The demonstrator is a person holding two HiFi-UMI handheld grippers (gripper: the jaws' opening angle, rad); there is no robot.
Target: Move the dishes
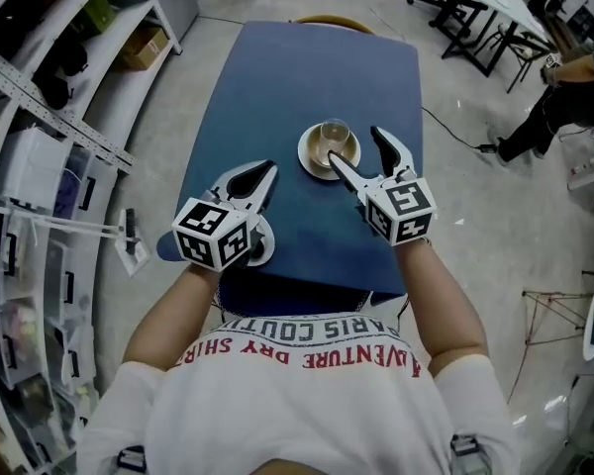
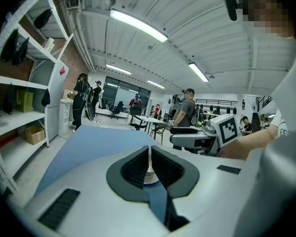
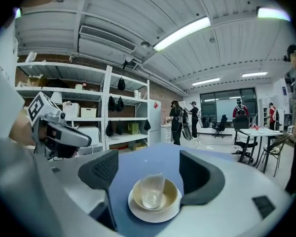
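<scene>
**A:** Two grippers out, then. How do they stand?

**B:** My left gripper [image 1: 267, 169] is closed down to a sliver on the rim of a small white plate [image 1: 264, 243]. It sits low and left of centre in the head view, at the near edge of the dark blue tabletop [image 1: 277, 77]. In the left gripper view the ribbed pads almost meet, with the thin white edge pinched between them.

**A:** And the other one?

**B:** My right gripper [image 1: 354, 144] is spread wide and holds nothing. In its own view the two dark jaws frame the stack of dishes, which stands on the table just ahead of them.

**A:** What is in that stack?

**B:** A round white saucer [image 3: 155, 214] lies at the bottom, a cream bowl [image 3: 171, 195] sits in it, and a clear glass tumbler [image 3: 152, 191] stands upright inside the bowl. From above, the stack is at the middle of the frame. One jaw tip reaches its near rim and the other is to its right. I cannot tell whether either touches it.

**A:** Are the two plates close?

**B:** No, they are well apart, and the held one is lower left of the stack.
</scene>
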